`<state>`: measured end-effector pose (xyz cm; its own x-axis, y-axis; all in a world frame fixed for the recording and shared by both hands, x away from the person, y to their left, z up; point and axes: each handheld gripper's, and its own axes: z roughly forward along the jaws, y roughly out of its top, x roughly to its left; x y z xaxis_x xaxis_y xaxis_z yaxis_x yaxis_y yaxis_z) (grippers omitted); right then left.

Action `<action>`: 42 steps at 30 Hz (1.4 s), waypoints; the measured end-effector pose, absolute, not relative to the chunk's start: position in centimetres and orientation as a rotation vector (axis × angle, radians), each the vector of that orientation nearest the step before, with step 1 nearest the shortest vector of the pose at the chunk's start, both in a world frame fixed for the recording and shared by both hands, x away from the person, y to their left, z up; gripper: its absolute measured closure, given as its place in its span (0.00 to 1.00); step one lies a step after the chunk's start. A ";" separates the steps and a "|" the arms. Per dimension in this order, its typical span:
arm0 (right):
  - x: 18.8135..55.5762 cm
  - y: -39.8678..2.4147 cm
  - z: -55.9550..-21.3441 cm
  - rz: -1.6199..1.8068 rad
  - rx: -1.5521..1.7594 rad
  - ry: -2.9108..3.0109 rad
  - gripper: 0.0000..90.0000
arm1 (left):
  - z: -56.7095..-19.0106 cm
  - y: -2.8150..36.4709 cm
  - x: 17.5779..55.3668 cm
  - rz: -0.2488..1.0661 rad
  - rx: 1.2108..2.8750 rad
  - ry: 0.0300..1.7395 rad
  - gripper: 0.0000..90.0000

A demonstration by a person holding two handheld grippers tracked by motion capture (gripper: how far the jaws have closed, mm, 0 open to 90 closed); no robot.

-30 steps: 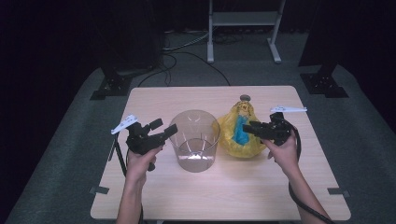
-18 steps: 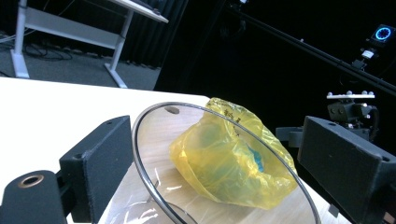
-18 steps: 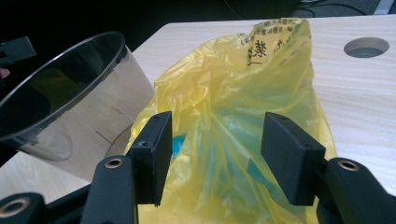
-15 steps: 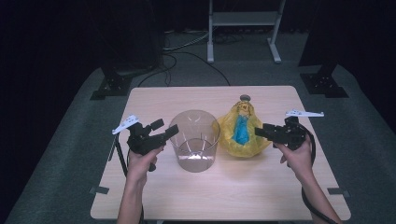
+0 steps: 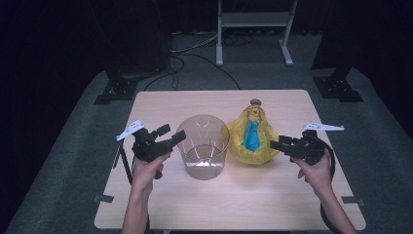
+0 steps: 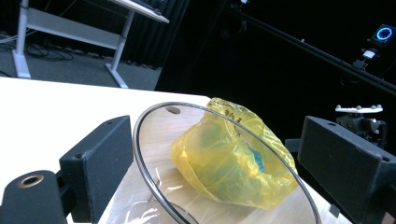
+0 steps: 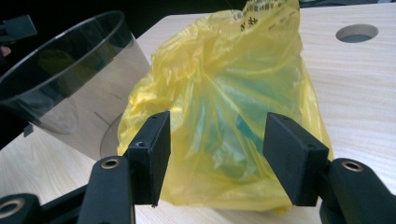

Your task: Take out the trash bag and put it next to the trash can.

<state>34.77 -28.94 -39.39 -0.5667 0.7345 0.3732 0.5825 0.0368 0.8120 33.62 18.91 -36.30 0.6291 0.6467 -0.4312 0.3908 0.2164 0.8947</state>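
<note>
Release step: right gripper, jaws just opened and empty, sits at 3 o'clock of the yellow bag on the counter; left gripper, jaws spread, straddles the clear bin rim; next, probably regrasping the bag.

Wooden table, grey carpet floor, metal stand, cables

I am working in a darkened recording lab or studio: black drapes beyond my tongs, grey carpet under the pale wood counter, cables trailing on the floor ahead, black stand feet at both far corners, a glowing blue ring light up high
</note>
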 end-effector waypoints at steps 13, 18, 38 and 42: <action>33.3 -30.4 -41.2 1.561 1.414 2.128 0.46 | -36.3 18.9 33.6 0.222 1.399 0.953 0.10; 32.7 -31.1 -41.9 1.572 1.433 2.114 0.46 | -36.3 18.9 33.5 0.222 1.401 0.953 0.10; 30.4 -32.7 -44.4 1.600 1.481 2.066 0.45 | -36.3 18.8 33.5 0.221 1.402 0.955 0.10; 29.9 -32.8 -44.9 1.609 1.485 2.057 0.45 | -36.3 18.8 33.5 0.221 1.403 0.954 0.10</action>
